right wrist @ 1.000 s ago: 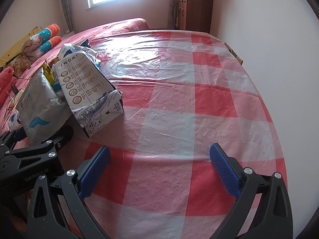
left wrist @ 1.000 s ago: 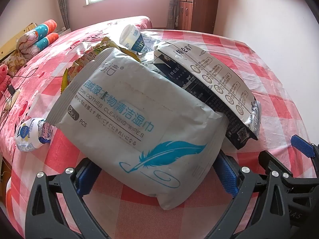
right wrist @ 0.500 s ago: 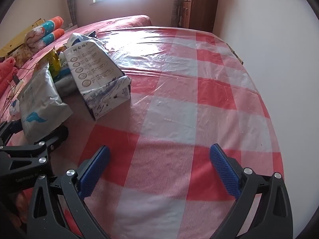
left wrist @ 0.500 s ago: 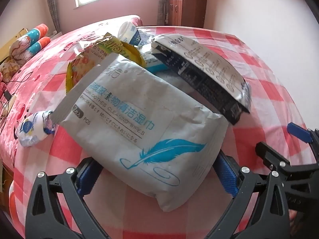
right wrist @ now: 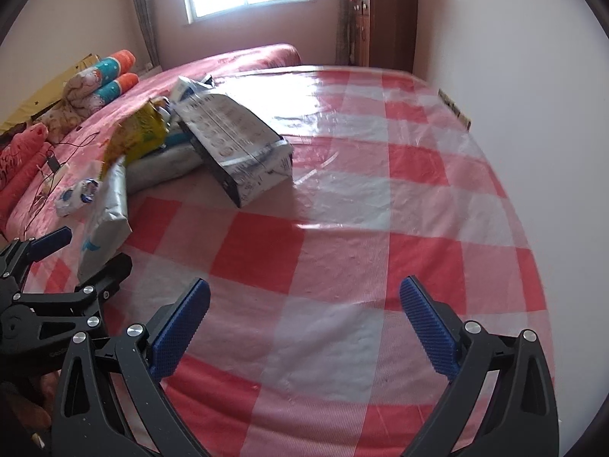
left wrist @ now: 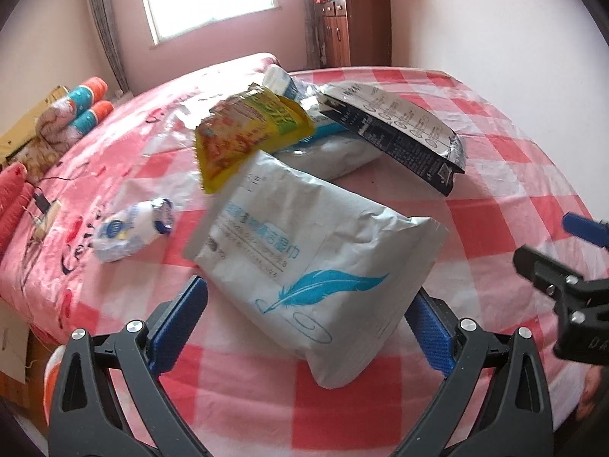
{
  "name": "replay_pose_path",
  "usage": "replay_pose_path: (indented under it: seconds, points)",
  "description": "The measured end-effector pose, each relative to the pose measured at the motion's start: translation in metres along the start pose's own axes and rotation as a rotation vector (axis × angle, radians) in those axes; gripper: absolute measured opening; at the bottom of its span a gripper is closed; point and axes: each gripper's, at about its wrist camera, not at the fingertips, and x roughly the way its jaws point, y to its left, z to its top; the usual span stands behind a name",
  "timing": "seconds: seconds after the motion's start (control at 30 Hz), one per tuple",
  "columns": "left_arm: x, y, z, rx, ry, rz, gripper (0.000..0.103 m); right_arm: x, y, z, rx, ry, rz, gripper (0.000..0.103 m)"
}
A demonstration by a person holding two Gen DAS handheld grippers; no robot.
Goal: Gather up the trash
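1. Left wrist view: the left gripper is spread wide, its blue pads on either side of the near end of a white wet-wipes pack. I cannot tell whether the pads touch it; nothing is clamped. The pack lies tilted on the red-checked plastic sheet that covers the bed.
   - Its far end sits under a yellow snack wrapper.
   - Behind are a black-and-silver bag, a white pouch and a white cup.
   - A crumpled blue-and-white wrapper lies apart on the left.
   - The right gripper shows at the right edge.

2. Right wrist view: the right gripper is released and empty, hovering over bare checked sheet, well apart from any trash.
   - The pile is far to its left: the black-and-silver bag, the yellow wrapper and the wipes pack, with the left gripper beside the pack.

3. Risks, as I judge them:
   - The pack is wide and soft; squeezing across it may buckle it so it slips from the pads.
   - Lifting it would likely tip off the yellow wrapper.
   - The plastic sheet is slick and loose, so a low pad may snag it.
   - No bin is visible in either view.
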Motion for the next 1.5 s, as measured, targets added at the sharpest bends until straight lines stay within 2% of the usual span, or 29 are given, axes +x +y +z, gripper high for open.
replay_pose_path:
  seconds: [0.73, 1.07, 1.5]
  points:
    - [-0.068, 0.067, -0.019, -0.108, -0.093, 0.068, 0.099, -0.083, 0.055, -0.009, -0.091, -0.222, -0.034, 0.099]
    - [-0.089, 0.076, -0.019, -0.145, -0.149, 0.081, 0.099, -0.108, 0.078, -0.022, -0.147, -0.303, -0.021, 0.099]
    - [-0.095, 0.082, -0.021, -0.151, -0.148, 0.077, 0.099, -0.108, 0.089, -0.028, -0.157, -0.282, -0.002, 0.099]
